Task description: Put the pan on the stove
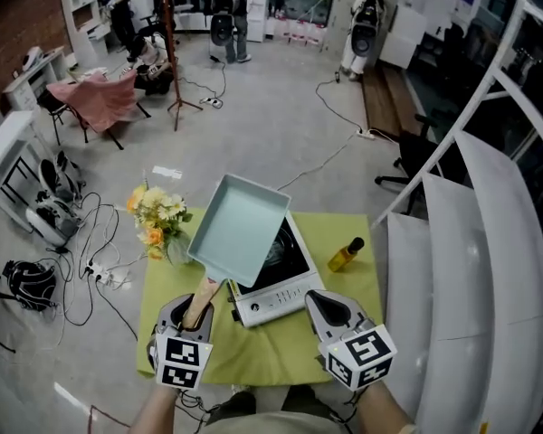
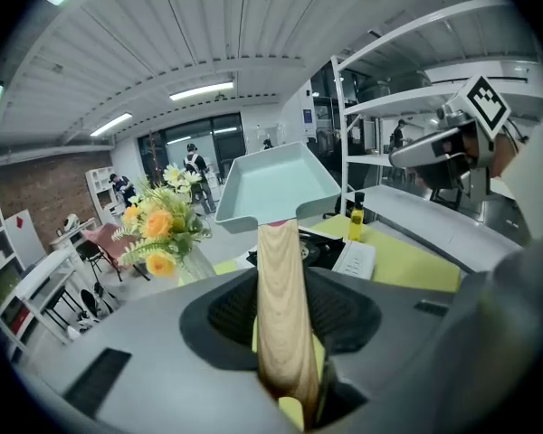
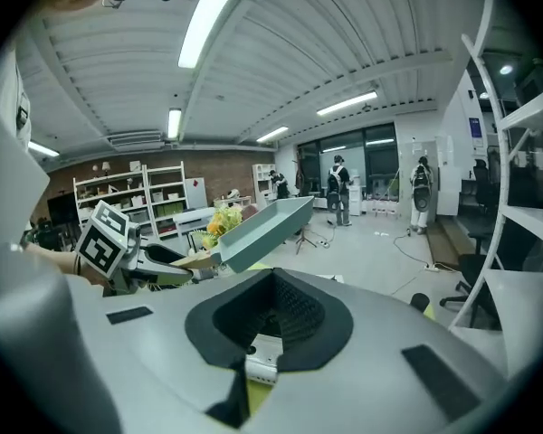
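The pan (image 1: 240,229), a pale blue-green rectangular one, was empty inside. It was held up in the air, tilted, over the far left part of the stove (image 1: 270,304) and did not rest on it. Its wooden handle (image 1: 202,298) ran down toward the near side into the left hand-held gripper (image 1: 196,313), which was clenched on that handle.

The right hand-held gripper (image 1: 330,310) hovered just near and right of the stove with its jaws apart and nothing between them.

The stove, a flat single-burner unit, sat in the middle of the surface (image 1: 262,351), which was covered with a green cloth. A small bottle (image 1: 346,254) of yellow liquid with a dark cap stood right of the stove, close beside it but apart. A bunch of yellow and white flowers (image 1: 157,217) stood at the far left corner, just beside the raised pan's left edge. White shelving (image 1: 489,242) ran along the right side, and cables (image 1: 90,269) lay on the floor to the left.
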### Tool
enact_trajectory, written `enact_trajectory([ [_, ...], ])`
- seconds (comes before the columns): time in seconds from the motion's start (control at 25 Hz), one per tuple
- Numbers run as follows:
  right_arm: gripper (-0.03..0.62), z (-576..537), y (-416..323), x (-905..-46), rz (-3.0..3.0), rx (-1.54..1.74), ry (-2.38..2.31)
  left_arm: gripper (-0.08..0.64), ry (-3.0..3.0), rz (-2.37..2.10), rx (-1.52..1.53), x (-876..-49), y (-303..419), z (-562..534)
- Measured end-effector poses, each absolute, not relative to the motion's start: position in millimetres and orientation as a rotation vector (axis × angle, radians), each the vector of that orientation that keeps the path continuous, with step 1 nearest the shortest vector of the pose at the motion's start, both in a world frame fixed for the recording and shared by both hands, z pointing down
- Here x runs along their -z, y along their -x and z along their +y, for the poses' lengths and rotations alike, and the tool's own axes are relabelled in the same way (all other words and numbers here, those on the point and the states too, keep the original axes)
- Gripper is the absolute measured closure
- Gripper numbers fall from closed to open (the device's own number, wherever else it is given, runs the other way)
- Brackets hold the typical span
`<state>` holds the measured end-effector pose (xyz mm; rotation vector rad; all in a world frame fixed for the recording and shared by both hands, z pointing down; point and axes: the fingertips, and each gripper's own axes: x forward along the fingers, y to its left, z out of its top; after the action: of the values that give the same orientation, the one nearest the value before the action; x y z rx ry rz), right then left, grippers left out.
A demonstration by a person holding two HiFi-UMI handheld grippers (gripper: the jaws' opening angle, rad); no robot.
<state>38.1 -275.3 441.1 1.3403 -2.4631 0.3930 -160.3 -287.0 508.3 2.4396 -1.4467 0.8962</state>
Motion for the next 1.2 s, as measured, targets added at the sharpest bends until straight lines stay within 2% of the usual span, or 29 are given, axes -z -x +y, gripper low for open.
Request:
enact_trajectory([
  [0.48, 0.586, -326, -77, -489, -2.462, -0.486, -1.352, 0.419, -2.333, -1.398, -1.058, -580, 121, -325],
  [1.2, 0.586, -349, -86, -544, -2.413, -0.574, -1.295, 0.419, -2.300, -1.333, -1.261, -636, 102, -343],
])
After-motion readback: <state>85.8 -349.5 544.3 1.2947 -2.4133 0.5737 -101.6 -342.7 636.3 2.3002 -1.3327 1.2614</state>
